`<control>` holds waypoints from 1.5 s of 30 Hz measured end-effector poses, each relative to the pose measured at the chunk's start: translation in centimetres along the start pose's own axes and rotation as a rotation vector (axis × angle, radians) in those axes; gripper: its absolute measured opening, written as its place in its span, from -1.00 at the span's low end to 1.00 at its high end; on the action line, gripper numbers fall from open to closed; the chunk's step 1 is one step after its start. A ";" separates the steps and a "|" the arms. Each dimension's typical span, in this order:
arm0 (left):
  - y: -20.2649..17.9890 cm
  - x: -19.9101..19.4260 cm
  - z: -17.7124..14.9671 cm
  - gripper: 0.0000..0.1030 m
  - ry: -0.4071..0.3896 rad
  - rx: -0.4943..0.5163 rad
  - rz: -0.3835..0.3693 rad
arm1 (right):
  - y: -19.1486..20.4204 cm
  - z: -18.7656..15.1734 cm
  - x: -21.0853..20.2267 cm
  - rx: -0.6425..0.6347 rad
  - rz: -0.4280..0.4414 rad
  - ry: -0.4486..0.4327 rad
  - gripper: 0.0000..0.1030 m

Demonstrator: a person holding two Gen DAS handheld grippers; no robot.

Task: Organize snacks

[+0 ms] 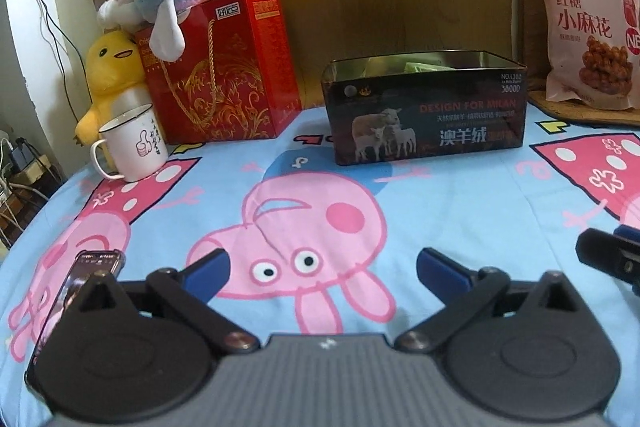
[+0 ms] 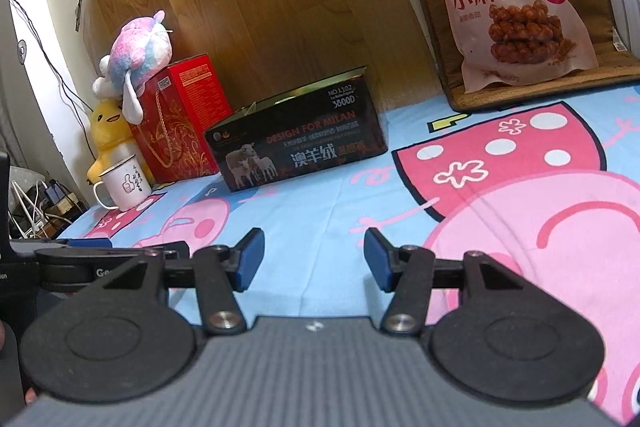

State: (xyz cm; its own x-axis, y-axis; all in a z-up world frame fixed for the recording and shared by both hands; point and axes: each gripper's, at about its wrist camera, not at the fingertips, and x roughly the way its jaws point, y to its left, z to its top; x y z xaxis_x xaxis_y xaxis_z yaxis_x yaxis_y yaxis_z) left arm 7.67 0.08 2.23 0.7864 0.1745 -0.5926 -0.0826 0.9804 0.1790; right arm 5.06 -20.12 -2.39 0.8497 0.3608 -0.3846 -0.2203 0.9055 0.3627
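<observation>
Spread wide and empty over bare cartoon-pig bedsheet (image 1: 460, 203), both left gripper (image 1: 320, 273) and right gripper (image 2: 314, 259), with open dark rectangular tin box (image 1: 428, 115) well apart at one o'clock, pink snack bag (image 1: 588, 35) at two.

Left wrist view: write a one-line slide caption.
Open left tool above cartoon bedsheet, facing dark open tin and snack bag.

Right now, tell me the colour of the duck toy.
Yellow, with an orange beak; the duck toy shows best in the left wrist view.
</observation>
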 end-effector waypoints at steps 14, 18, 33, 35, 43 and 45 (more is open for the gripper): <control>0.0 0.1 0.0 1.00 -0.003 0.036 0.091 | -0.1 0.0 0.0 0.005 0.002 0.000 0.17; 0.2 0.2 0.1 1.00 -0.005 0.033 0.108 | -0.1 -0.1 0.0 0.011 0.003 -0.001 0.17; 0.8 0.2 -0.1 1.00 0.009 0.001 0.126 | -0.4 -0.1 0.0 0.024 0.008 -0.011 0.25; 0.7 0.1 -0.1 0.99 0.007 0.005 0.128 | -0.4 -0.1 -0.1 0.024 0.008 -0.012 0.25; 0.6 0.0 0.0 0.99 -0.008 0.024 0.142 | -0.4 -0.1 -0.1 0.024 0.010 -0.011 0.26; 0.6 -0.1 0.0 0.99 -0.014 0.028 0.149 | -0.4 -0.1 -0.1 0.025 0.009 -0.012 0.26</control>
State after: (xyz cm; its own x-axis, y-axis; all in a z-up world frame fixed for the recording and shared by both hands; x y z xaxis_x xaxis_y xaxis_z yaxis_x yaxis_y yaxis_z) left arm 7.51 0.66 2.41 0.7753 0.3162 -0.5467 -0.1821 0.9408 0.2859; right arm 5.03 -20.52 -2.59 0.8534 0.3663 -0.3708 -0.2165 0.8963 0.3871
